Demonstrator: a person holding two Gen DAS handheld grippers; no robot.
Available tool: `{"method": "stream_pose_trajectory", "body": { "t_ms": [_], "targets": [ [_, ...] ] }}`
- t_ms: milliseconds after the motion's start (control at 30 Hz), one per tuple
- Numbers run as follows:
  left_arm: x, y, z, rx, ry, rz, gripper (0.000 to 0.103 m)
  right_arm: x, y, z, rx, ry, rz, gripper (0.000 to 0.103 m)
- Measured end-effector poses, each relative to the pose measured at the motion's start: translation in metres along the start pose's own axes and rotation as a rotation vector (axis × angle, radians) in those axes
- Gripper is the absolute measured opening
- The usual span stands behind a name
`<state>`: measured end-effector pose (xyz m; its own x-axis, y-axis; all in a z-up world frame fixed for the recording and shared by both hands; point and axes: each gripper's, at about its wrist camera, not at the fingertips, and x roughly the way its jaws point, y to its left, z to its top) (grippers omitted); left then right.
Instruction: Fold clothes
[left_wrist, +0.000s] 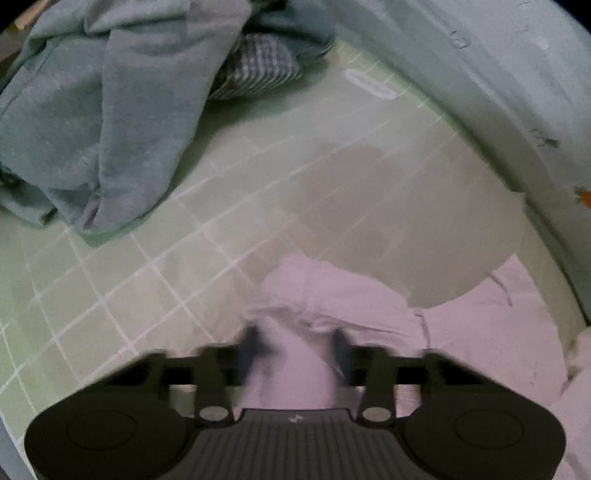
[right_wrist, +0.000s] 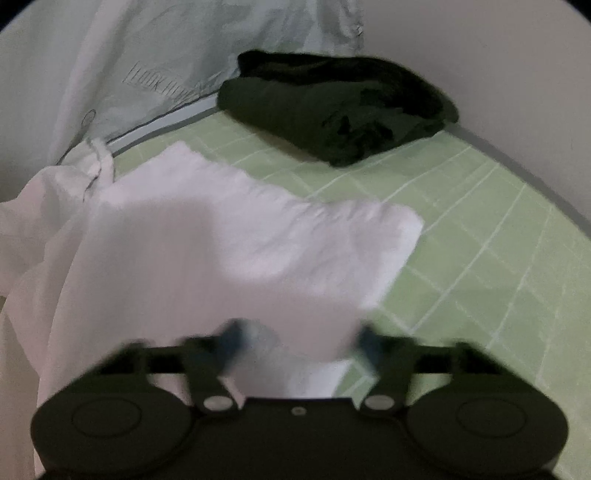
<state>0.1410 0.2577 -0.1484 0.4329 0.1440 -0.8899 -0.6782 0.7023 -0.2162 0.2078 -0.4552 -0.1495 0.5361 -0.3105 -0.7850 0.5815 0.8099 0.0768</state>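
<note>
On the green gridded mat (right_wrist: 480, 229), both the left gripper (left_wrist: 295, 343) and right gripper (right_wrist: 295, 339) spread wide over white garment (right_wrist: 221, 236).

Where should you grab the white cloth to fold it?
Probably at the free corner of the white cloth, coming from the open green mat side. That corner lies flat and clear, while the other end is bunched. Both the right gripper and left gripper look open.

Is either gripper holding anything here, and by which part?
Neither holds anything. The left gripper and right gripper both have jaws apart over the white garment; motion blur hides whether the fingertips touch the cloth.
</note>
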Motion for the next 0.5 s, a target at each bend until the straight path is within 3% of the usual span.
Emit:
{"method": "stream_pose_trajectory", "body": {
  "t_ms": [33, 133, 200, 333, 500],
  "targets": [
    [0.000, -0.002, 0.003, -0.001, -0.006, 0.006, 0.012, -0.004, -0.003, 0.002, 0.013, -0.009, 0.006, 0.016],
    [-0.006, -0.005, 0.012, -0.041, -0.047, -0.021, 0.010, -0.021, -0.020, 0.009, 0.075, -0.052, 0.040, 0.006],
    [-0.020, -0.008, 0.019, -0.064, -0.092, -0.039, 0.009, -0.033, -0.031, 0.014, 0.117, -0.080, 0.063, 0.005],
    [-0.061, -0.018, 0.027, -0.024, -0.212, -0.072, 0.009, -0.080, -0.043, 0.009, 0.074, -0.189, 0.024, 0.004],
    [-0.112, -0.010, 0.011, -0.001, -0.318, -0.070, 0.009, -0.125, -0.082, -0.002, 0.081, -0.245, 0.002, 0.004]
  ]
}}
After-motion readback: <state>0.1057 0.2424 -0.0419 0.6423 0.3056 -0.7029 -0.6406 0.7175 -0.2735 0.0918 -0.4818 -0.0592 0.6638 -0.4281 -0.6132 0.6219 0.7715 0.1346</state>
